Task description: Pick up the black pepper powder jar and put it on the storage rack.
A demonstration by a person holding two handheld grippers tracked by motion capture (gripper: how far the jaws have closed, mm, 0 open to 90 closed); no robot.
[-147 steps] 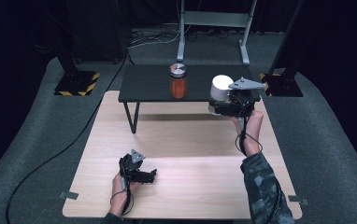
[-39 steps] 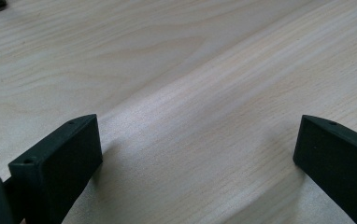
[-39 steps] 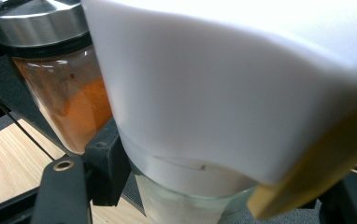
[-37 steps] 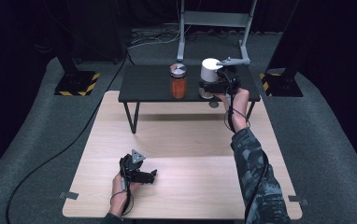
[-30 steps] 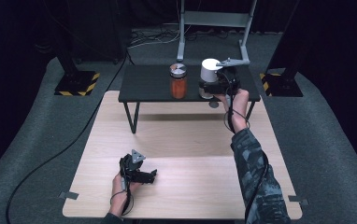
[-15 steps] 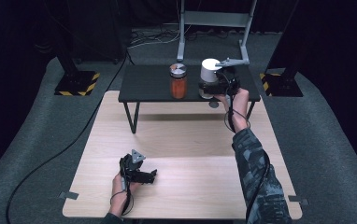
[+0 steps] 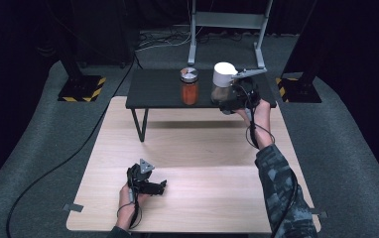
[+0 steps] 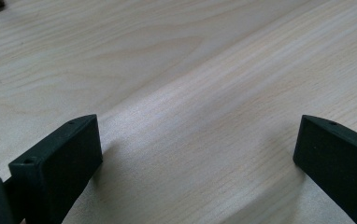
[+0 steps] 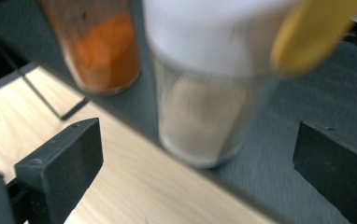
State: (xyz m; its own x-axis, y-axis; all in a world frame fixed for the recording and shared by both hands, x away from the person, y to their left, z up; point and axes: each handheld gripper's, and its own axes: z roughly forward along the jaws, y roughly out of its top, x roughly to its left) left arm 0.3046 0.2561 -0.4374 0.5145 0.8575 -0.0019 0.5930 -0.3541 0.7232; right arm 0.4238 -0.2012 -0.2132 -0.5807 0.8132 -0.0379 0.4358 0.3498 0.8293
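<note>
The white-lidded glass jar [image 7: 222, 82] stands upright on the low black table [image 7: 153, 91], near its right end, just beside and to the right of the orange-filled jar [image 7: 189, 88]. The right gripper [image 7: 231, 101] sits just in front of the white-lidded jar with the forearm stretched forward; its jaws have just been opening and now stand spread wide, the jar [image 9: 204, 107] between them but clear of both pads. The left gripper [image 7: 148, 183] rests on the light wooden table [image 7: 202, 148] near its front edge, jaws spread with nothing between them.
</note>
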